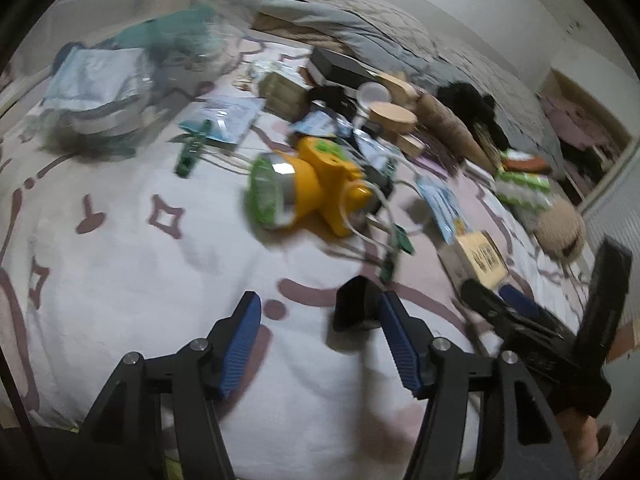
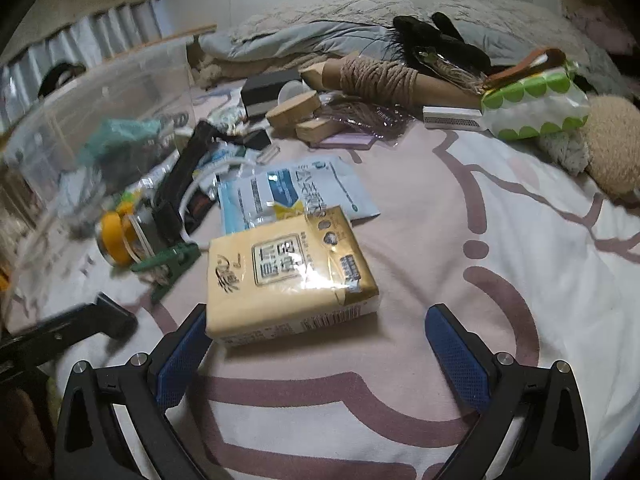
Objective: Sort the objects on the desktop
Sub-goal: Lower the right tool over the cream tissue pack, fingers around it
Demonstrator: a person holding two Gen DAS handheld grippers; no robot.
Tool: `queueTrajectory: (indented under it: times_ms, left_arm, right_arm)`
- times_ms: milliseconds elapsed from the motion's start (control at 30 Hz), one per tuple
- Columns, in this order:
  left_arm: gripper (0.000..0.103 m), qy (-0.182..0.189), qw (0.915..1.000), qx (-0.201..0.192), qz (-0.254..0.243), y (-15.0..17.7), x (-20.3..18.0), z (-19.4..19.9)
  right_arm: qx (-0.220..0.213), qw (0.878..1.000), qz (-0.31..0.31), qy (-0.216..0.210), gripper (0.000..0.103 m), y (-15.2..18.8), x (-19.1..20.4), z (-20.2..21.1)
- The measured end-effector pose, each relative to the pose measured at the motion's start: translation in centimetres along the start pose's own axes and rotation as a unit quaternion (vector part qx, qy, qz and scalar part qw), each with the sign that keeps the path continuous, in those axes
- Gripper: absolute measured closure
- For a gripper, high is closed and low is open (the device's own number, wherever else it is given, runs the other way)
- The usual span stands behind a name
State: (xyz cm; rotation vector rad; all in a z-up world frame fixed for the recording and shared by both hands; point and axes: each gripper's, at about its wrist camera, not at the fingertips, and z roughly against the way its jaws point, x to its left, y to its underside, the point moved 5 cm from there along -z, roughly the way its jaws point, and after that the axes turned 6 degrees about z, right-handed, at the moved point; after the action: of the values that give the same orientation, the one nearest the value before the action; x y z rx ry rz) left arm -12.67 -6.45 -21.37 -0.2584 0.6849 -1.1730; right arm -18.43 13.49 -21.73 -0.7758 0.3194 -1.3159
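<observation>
We see two grippers, both with fingers spread and holding nothing. In the left wrist view, blurred throughout, the left gripper point(image 1: 320, 312) hangs over bare bedsheet point(image 1: 140, 280); one yellow lamp point(image 1: 316, 188) lies at 12 o'clock of it, three green clips point(image 1: 192, 152) are scattered about, and the bin point(image 1: 92, 92) at 10 o'clock is smeared past reading. The right gripper point(image 2: 316, 320) has one tissue pack point(image 2: 288, 268) just ahead, its near corner against the left finger point(image 2: 184, 356). One mask packet point(image 2: 296, 192) lies partly under the pack. Open sheet runs from 1 to 4 o'clock.
</observation>
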Motion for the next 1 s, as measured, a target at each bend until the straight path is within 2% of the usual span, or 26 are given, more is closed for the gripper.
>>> queueTrajectory:
  times_ms: [100,233,400,533,733,867,1000]
  left_arm:
    - [0.042,-0.015,0.9996,-0.014,0.017,-0.4,0.8,0.3]
    - [0.041,-0.004,0.9991,-0.030,0.029,-0.8,1.1,0.9]
    - [0.038,0.024,0.9990,-0.034,0.013,-0.7,0.2,1.5]
    - [0.038,0.018,0.9993,-0.030,-0.016,-0.4,-0.8,1.2]
    - [0.038,0.009,0.9990,-0.031,-0.032,-0.3,-1.2,1.1]
    - [0.038,0.008,0.9990,-0.026,-0.035,0.0,-1.5,0.8]
    - [0.038,0.004,0.9981,-0.029,-0.055,0.3,-2.1,0.7]
  right_arm:
    - [-0.008,1.000,-0.027,-0.012,0.000,-0.5,-0.4,0.2]
    - [-0.013,1.000,-0.003,-0.011,0.000,-1.1,0.3,-0.1]
    - [-0.016,0.997,0.005,-0.069,0.000,-1.1,1.4,0.3]
    - [-0.014,0.994,0.011,-0.111,0.000,-0.8,2.4,0.9]
    - [-0.011,0.997,0.051,-0.062,0.000,-0.6,3.2,0.7]
    - [0.010,0.998,0.048,-0.034,0.000,-0.7,3.0,-0.7]
    - [0.003,0.999,0.038,-0.011,0.000,-0.8,2.0,-0.5]
